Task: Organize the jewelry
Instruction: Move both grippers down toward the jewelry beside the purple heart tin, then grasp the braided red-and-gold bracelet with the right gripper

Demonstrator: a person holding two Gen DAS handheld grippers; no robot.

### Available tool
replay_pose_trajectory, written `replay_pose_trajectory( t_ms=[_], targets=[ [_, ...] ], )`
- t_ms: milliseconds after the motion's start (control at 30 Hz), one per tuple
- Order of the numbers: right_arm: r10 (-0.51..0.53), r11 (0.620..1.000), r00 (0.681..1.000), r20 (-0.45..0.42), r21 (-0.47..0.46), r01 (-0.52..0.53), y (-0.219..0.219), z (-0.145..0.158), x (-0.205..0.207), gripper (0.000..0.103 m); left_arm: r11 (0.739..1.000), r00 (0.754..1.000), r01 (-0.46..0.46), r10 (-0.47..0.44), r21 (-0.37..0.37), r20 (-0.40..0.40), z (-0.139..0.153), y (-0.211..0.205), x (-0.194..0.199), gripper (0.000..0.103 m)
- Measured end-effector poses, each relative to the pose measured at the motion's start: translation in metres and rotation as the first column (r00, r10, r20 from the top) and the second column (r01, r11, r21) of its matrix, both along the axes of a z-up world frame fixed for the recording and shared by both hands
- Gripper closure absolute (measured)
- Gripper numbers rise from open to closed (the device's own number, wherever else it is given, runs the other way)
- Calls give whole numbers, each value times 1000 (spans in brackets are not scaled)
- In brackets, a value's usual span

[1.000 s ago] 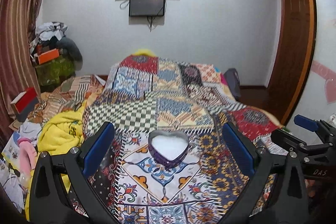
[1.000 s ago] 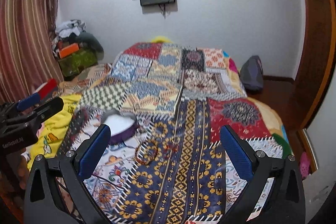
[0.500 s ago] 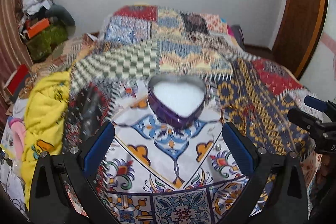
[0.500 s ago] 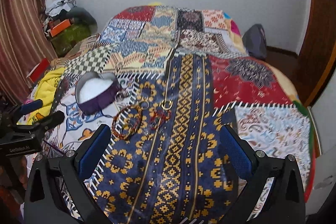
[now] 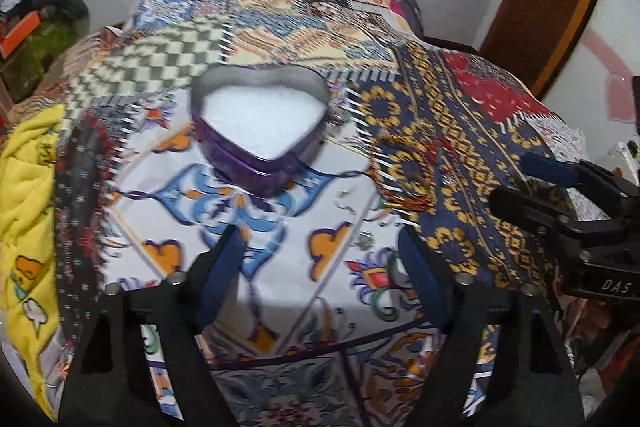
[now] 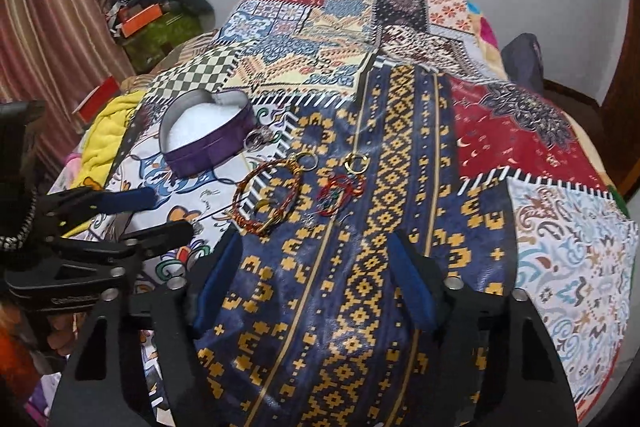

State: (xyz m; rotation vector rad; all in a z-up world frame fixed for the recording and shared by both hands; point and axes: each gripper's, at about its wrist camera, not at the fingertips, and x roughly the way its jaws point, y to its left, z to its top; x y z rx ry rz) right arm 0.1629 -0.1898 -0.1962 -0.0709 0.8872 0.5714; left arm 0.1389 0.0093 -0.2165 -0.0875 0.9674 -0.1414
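Both claws closing, nothing between jaws: left claw (image 5: 320, 267), right claw (image 6: 316, 279)

Beaded bracelet (image 6: 267, 198) mid-frame left, heart tin (image 6: 206, 137) upper left, on bed

Risk: pads snag bedspread, scatter small rings

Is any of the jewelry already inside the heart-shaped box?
No. In the right wrist view the heart-shaped box shows only its white lining, while the beaded bracelet lies beside it on the bedspread.

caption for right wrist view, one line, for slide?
Right gripper, empty and closing, above patterned bedspread; bangles and rings lie beside open heart-shaped box.
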Motion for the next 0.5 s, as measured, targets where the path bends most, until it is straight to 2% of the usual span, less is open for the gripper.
replay_pose_trajectory(
  t_ms=[67,200,267,500],
  targets=[
    [14,1000,1000,-11,5,-14,1,-1,0,42,1000,1000,19,-19,8,-8,-3,-6,1,46],
    [49,998,998,-47,33,-48,6,-4,2,53,999,999,50,-50,6,-10,-5,-13,2,55],
    [63,997,996,-56,37,-61,10,-6,2,57,998,998,62,-62,-6,-16,-7,-14,5,69],
    [100,994,990,-96,41,-97,23,-14,7,66,997,997,72,-72,-12,-15,-12,-15,9,84]
  ],
)
